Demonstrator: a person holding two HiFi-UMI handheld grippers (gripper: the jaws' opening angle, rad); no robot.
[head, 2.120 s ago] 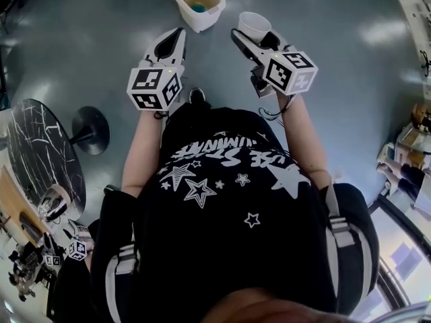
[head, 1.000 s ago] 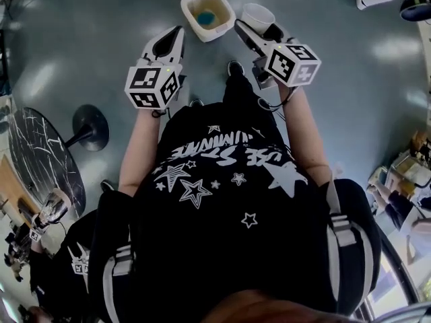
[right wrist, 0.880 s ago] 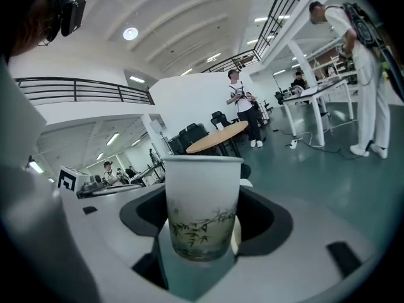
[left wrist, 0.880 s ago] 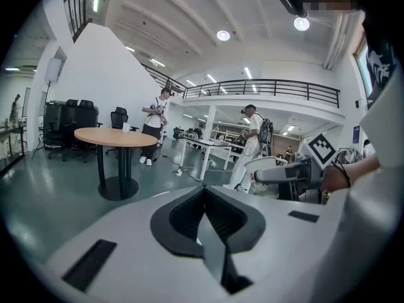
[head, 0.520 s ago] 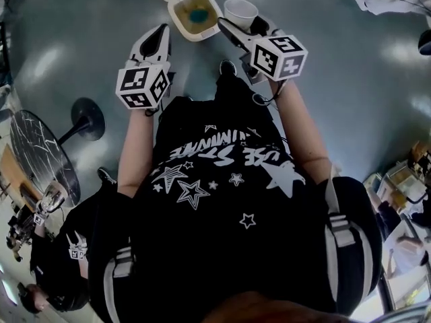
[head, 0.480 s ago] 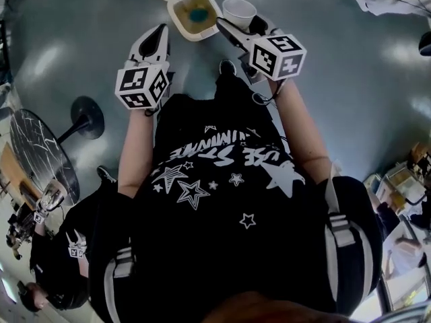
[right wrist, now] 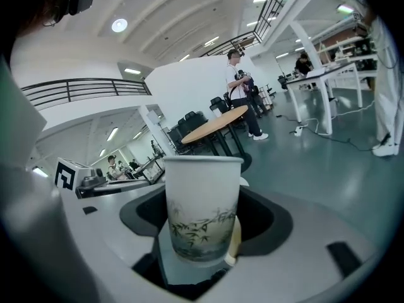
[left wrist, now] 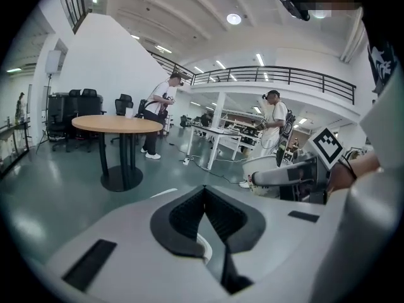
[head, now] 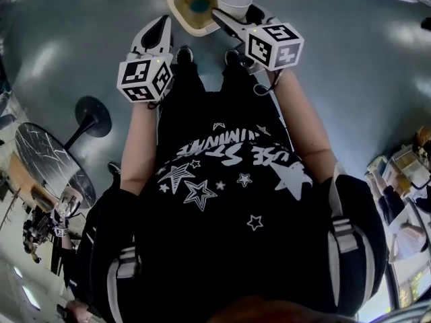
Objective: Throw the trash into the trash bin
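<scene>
Right fingers: your right gripper (head: 231,11) grasps the paper cup (right wrist: 202,207), upright, just beside the open trash bin (head: 188,29), not over it.
Left fingers: left gripper (left wrist: 203,193) clenched, empty.
Risk: releasing early likely bounces the cup off the rim onto the floor.

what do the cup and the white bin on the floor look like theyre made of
The cup is most likely paper: matte white, with a rolled rim and a printed grey-green bamboo-leaf pattern. The trash bin is probably plastic: smooth off-white, with rounded moulded corners and a flip lid standing open, though it shows too small to be sure.
</scene>
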